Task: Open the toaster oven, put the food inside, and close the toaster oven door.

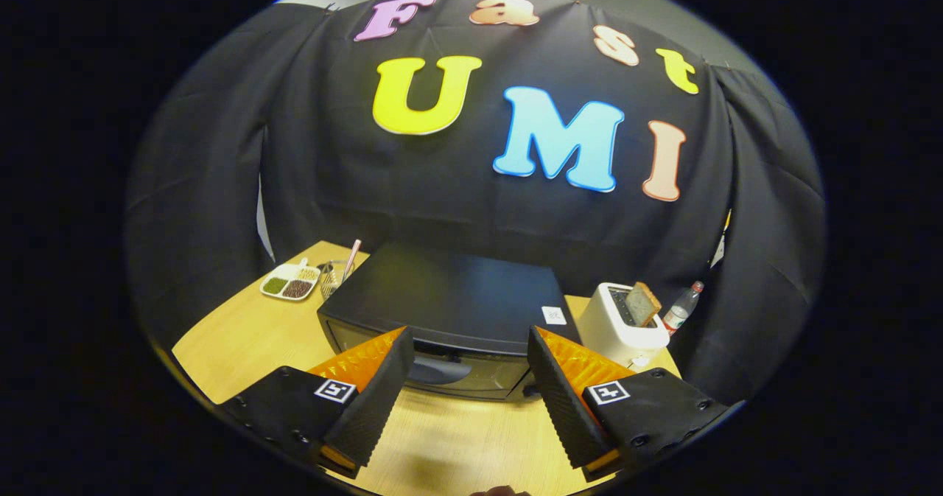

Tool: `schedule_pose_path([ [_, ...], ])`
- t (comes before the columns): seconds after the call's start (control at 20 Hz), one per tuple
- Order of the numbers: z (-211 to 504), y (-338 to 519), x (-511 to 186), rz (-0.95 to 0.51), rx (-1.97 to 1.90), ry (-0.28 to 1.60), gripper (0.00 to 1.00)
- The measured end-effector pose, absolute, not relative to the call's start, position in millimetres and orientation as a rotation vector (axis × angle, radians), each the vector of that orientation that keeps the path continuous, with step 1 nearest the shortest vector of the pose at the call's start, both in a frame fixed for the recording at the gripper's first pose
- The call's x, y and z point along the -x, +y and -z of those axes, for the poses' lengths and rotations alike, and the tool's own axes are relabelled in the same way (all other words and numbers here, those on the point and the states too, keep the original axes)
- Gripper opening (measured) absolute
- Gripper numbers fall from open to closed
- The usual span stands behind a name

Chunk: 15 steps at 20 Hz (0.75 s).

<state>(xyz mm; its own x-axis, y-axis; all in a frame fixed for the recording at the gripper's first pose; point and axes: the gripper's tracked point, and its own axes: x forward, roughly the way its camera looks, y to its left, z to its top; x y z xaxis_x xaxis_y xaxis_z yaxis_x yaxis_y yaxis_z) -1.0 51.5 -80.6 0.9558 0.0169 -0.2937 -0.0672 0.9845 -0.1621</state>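
Gripper (pixel 469 337) hangs above the wooden table (pixel 243 341) with its two fingers spread wide apart, gripping nothing; bare tabletop shows in the gap between them. Just ahead of the fingertips, at 12 o'clock from the gripper, sits the toaster oven (pixel 449 297), a dark box with a flat top, its front facing the gripper. The door (pixel 471 378) appears closed against the front, its glass pane reflecting a little, and the door handle (pixel 438 371) lies along the upper part of the door, between the two fingertips and slightly beyond them, not touched by either. A small white sticker (pixel 553 315) sits on the oven top near its right front corner. At about 2 o'clock from the gripper, just beside the oven's right side, stands a white toaster (pixel 619 326) with a slice of bread (pixel 643 304) sticking up out of its slot, tilted. Beyond the toaster, close to the black cloth wall (pixel 457 208), a clear bottle (pixel 682 308) with a red cap stands. At about 10 o'clock, behind the oven's left rear corner, is a wire cup (pixel 333 278) with a pink stick in it, and just left of that a white divided dish (pixel 289 282) with green and brown contents in its compartments; what these are cannot be told.
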Motion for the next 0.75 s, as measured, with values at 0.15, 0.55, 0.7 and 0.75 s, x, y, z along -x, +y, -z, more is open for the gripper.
schedule_pose_path([
  [0.15, 57.0, 31.1, 14.6, -0.017, 0.156, 0.223, 0.98],
  [0.55, 39.5, -8.2, 47.8, 0.045, 0.112, 0.167, 0.98],
  [0.7, 24.4, -22.3, 59.8, 0.081, 0.092, 0.122, 0.98],
  [0.75, 20.7, -25.8, 63.9, 0.091, 0.088, 0.105, 0.98],
])
